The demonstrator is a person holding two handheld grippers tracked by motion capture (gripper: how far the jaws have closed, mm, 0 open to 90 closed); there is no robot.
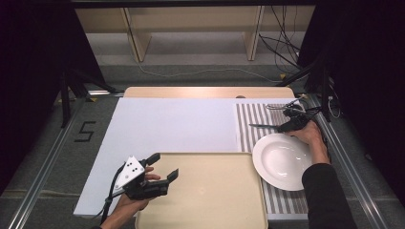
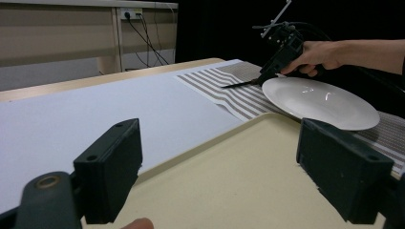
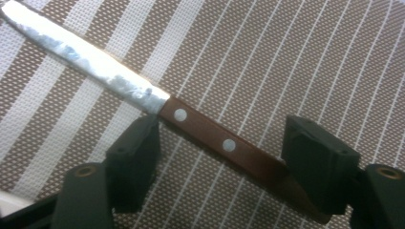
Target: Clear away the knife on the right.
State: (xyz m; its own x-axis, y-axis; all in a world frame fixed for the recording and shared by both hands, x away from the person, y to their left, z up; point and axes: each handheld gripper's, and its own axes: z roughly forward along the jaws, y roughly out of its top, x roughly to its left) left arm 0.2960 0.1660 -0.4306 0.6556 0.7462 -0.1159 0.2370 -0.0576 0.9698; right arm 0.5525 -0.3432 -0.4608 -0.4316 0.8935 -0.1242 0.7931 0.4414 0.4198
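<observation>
The main risk I see is with the knife (image 3: 157, 102) under my right tongs (image 3: 219, 157). The two jaws stand wide apart, one on each side of the brown wooden handle with its two pale rivets. The handle lies slanted between them, not square to the jaws. If I close now, I think the jaws could press on the handle at an angle and turn it, so the knife would swing on the striped placemat (image 3: 296, 57) or slip out. The left jaw is very near the place where the blade meets the handle, maybe touching it; I cannot tell for sure. If it catches the metal instead of the wood, the grip may be weak. The blade also points away toward the open part of the mat, and in the high view the white plate (image 1: 282, 162) lies just beside my right hand (image 1: 313, 136), so a sudden twist might knock its rim.

My right tongs hold nothing yet; they only straddle the handle, which rests flat on the placemat at the far right of the worktop (image 1: 172, 126).

My left tongs (image 1: 161, 168) are also open and empty, and hover over the near left corner of the beige tray (image 1: 215, 195). There I see little danger.
</observation>
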